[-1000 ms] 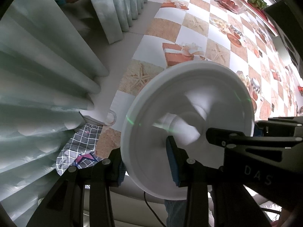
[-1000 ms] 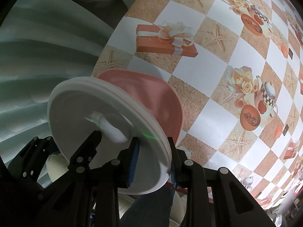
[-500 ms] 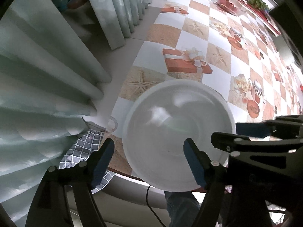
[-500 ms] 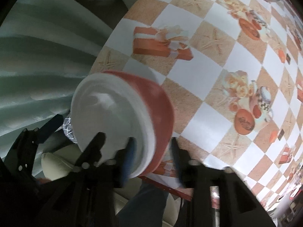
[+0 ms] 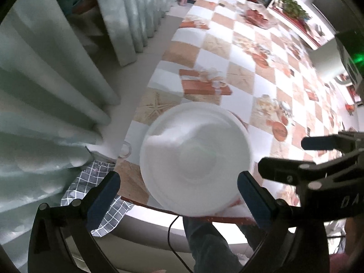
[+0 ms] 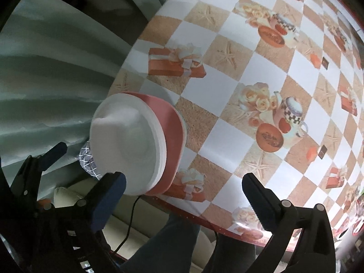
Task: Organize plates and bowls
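Two grippers: both point steeply down over one stack of dishes at the near edge of the table (image 6: 227,104), jaws opening wide.
Left gripper (image 5: 177,188): blue pads flank the stack without touching it; nothing is held.
Right gripper (image 6: 182,186): likewise empty, its left pad just beside the stack, its right pad well apart over the tablecloth.
Stack: a white plate (image 5: 195,161) lies flat on top of other white pieces, all resting on a pink dish (image 6: 175,136); how many white pieces lie beneath cannot be told.
Position: near the table's left corner, the stack overhanging the near edge slightly in the left wrist view.
Surroundings: a checked cloth (image 5: 91,182) hangs just past the table edge beside pale curtains (image 5: 45,91); the person's trouser legs show below.
Step in hand: by the look of it, release of the plate onto the stack.
Next move: likely clearing both grippers upward without nudging the stack toward the edge, then seeking further dishes; a red-filled bowl (image 5: 257,16) sits at the far end.
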### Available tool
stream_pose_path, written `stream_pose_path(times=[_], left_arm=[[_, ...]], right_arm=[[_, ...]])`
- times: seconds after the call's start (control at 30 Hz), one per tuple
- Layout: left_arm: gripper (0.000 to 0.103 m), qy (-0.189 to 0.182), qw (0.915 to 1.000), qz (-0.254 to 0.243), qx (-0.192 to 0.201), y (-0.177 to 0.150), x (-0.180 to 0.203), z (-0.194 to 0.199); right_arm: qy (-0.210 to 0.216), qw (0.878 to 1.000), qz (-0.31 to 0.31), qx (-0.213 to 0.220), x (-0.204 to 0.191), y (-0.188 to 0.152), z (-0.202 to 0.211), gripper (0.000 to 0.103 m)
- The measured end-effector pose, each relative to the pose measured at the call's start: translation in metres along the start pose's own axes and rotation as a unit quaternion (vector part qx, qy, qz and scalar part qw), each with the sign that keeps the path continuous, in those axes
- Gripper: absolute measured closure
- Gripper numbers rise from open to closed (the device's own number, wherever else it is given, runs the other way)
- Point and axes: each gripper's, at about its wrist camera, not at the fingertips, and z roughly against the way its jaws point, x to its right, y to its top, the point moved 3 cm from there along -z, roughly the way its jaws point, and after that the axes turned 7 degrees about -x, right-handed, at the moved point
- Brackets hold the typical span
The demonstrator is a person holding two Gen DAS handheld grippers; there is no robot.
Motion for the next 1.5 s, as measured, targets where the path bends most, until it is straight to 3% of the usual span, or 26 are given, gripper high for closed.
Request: stream_pose_path(times=[0.1, 0.4, 1.5], left_arm=[[0.0, 0.012, 0.9997, -0.019, 0.003, -0.006, 0.004, 0.009], [0.0, 0.023, 0.9985, -0.043, -0.024, -0.029, 0.012, 0.019], [0.0, 0.059, 0.997, -0.048, -0.017, -0.047, 0.026, 0.028]], right_arm=[[-0.005, 1.0, 0.005, 0.011, 0.0, -0.005, 0.012, 0.0], [-0.076, 0.994, 0.057, 0.061, -0.013, -0.031, 0.038, 0.0], [-0.089, 0.99, 0.09, 0.067, -0.031, -0.036, 0.045, 0.0]])
